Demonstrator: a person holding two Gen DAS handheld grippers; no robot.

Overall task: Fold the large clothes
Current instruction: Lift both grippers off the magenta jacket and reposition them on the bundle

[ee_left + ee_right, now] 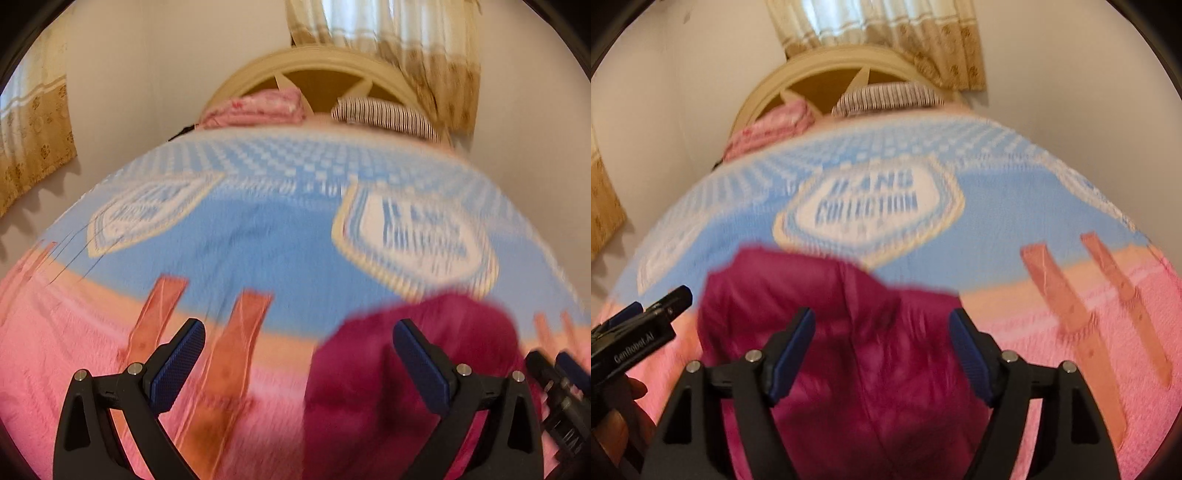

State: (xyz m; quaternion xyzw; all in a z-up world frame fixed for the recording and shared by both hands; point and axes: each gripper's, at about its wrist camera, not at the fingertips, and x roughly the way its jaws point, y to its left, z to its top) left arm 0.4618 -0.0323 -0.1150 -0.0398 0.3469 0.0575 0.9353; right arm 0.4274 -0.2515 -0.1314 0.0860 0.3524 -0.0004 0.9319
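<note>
**Both grippers open above a magenta garment on a bed**

Left to right across the scene. At far left a patterned beige curtain (pixel 33 140) hangs against the wall. The bed is covered by a blanket (pixel 258 236) with a blue field, white crest panels and a pink lower band bearing orange bars. The left gripper (pixel 297 341) sits over the pink band with its fingers spread wide and nothing between the blue pads (pixel 177 363); only blanket shows in the gap. The garment, a magenta fleece piece (pixel 406 369), lies bunched on the blanket under and beyond that gripper's right-hand finger. In the right wrist view the same garment (pixel 849 332) fills the lower centre, with a seam running down its middle. The right gripper (pixel 882 341) is poised directly over it, fingers apart and pads clear of the cloth, so nothing is held. The left gripper (pixel 646 314) appears at that view's left edge, close beside the cloth. Judged from this, the cloth rests flat so that a new edge can be chosen for the next fold. At the head of the bed a curved cream headboard (pixel 812 74) backs a pink folded cloth (pixel 258 107) and a striped pillow (pixel 886 96). Motion blur hides the fine detail.
</note>
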